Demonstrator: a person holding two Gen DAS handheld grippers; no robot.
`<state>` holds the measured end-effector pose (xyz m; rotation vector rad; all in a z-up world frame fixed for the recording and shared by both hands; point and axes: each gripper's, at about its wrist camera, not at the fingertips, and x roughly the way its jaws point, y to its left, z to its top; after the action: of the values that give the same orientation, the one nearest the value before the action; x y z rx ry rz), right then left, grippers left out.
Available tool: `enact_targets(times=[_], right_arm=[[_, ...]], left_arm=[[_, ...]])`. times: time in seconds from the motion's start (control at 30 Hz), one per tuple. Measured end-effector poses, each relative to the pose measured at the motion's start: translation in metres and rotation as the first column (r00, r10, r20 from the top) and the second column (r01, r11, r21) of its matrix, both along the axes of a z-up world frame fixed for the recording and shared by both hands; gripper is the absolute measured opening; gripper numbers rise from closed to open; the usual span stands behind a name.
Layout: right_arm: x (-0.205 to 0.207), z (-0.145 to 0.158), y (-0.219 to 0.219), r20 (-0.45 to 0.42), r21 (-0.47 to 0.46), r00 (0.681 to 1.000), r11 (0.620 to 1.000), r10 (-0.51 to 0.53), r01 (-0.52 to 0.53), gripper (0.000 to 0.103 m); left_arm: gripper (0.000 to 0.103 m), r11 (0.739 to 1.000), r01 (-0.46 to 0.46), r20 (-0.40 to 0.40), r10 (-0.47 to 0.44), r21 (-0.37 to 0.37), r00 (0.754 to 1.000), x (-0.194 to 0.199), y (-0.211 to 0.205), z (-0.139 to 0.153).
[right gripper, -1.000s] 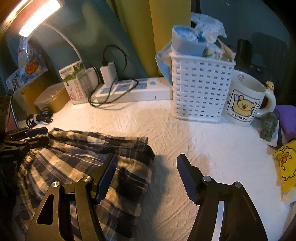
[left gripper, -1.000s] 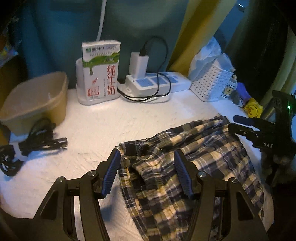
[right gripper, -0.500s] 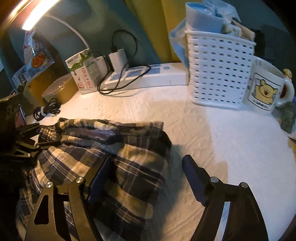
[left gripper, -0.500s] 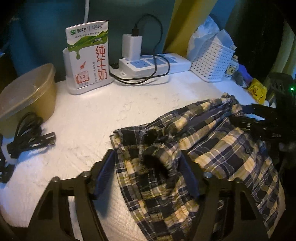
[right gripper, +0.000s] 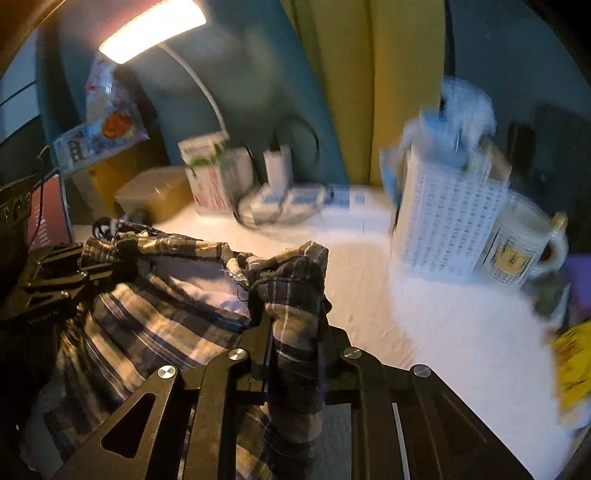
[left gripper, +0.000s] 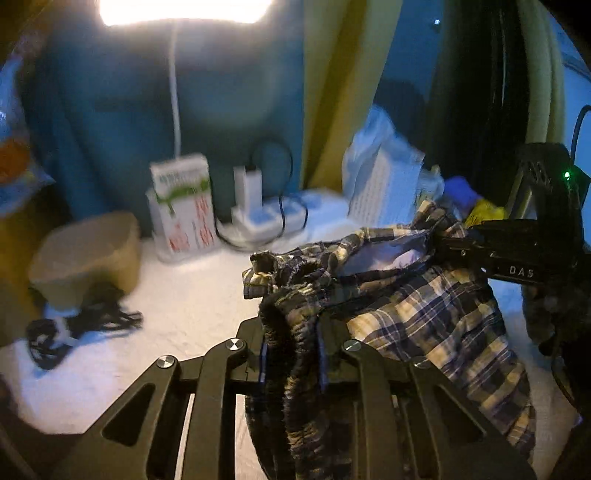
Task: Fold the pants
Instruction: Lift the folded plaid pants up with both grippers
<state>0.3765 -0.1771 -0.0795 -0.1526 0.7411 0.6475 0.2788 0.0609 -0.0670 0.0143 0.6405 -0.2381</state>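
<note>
1. Progress, as I judge it: the fold is only starting. The pants are gripped and raised off the white counter at two spots, but they are bunched and sagging, and no neat fold shows; lifting, laying over and flattening all seem left to do.
2. The left tool is pressed together, pinching a gathered dark edge of the pants, which hang in a ridge between its fingers.
3. The right tool is likewise pressed together on a fold of plaid cloth. In the left view it grips the pants' far right end near the counter's right edge.
4. Between the two grips the cloth dips, showing a pale inner side; the rest lies on the counter's near part.
5. Along the counter's back edge, left to right: a black cable, a tan tub, a carton, a power strip with a charger, a white basket and a mug.
6. A lamp glows over the back left; a teal wall and yellow curtain stand behind. Both views are blurred.
</note>
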Motion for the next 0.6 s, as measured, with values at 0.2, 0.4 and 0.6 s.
enact_targets(times=[0.2, 0.4, 0.6], right_arm=[[-0.050, 0.066, 0.001, 0.170, 0.029, 0.985, 0.999, 0.020, -0.025, 0.018], [-0.108, 0.121, 0.005, 0.324, 0.066, 0.945, 0.995, 0.050, -0.075, 0.018], [-0.161, 0.157, 0.015, 0.411, 0.094, 0.908, 0.987, 0.084, -0.134, 0.018]], left_arm=[[0.018, 0.998, -0.047, 0.163, 0.041, 0.031, 0.986, -0.055, 0.002, 0.052], [0.017, 0.990, -0.140, 0.297, 0.126, 0.026, 0.946, -0.113, 0.009, 0.099], [0.017, 0.983, -0.184, 0.355, 0.170, 0.004, 0.919, -0.166, 0.025, 0.127]])
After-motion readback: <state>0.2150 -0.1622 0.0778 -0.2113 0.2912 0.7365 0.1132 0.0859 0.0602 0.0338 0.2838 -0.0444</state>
